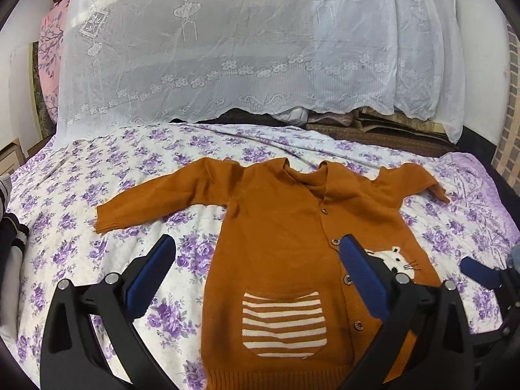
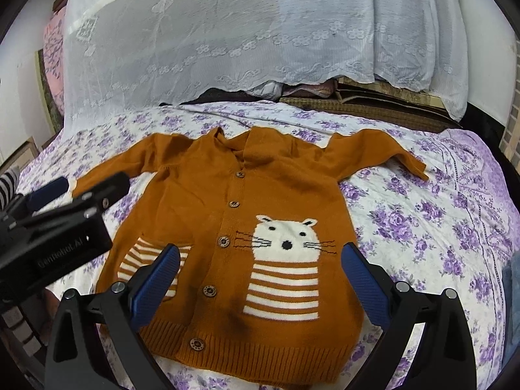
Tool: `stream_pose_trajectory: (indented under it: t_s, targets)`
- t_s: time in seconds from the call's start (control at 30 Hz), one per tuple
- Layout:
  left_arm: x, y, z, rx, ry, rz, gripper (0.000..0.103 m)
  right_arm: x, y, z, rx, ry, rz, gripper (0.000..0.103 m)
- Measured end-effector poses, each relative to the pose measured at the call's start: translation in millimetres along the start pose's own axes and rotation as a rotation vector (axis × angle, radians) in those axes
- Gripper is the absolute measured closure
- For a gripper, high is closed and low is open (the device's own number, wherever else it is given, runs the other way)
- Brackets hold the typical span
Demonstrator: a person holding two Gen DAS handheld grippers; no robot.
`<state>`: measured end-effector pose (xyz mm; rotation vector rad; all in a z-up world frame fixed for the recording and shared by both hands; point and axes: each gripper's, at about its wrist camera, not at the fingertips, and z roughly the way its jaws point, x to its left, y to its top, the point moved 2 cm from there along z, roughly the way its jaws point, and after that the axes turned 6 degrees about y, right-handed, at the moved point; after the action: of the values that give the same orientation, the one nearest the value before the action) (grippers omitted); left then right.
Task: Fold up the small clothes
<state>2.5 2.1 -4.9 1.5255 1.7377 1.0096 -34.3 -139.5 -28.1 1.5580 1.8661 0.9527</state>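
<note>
On the purple-flowered bedspread the little orange cardigan lies flat, buttoned, front up, both sleeves out. My left gripper and right gripper hover over its lower half, jaws wide apart, holding nothing. I'd say nothing's folded yet, so I'd pinch each sleeve at the cuff and lay it across the chest, keeping the knit smooth.
</note>
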Motion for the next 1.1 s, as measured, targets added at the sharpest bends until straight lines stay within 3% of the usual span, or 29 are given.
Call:
stream_pose_trajectory:
  t_s: [0.13,0.4,1.1]
  targets:
    - [-11.2,-4.9,2.1,0.012,-0.016,0.038,0.005,3.9,-0.4,-2.6,-0.012,0.011,-0.012,0.003]
    - [-11.0,-7.7,6.3,0.039,-0.027,0.022,0.005,6.2,0.8,-6.8,-0.031,-0.041,-0.048,0.003]
    - [-7.6,-8.5,10.0,0.053,-0.017,0.014,0.005,2.8,0.4,-2.6,-0.023,-0.031,-0.032,0.003]
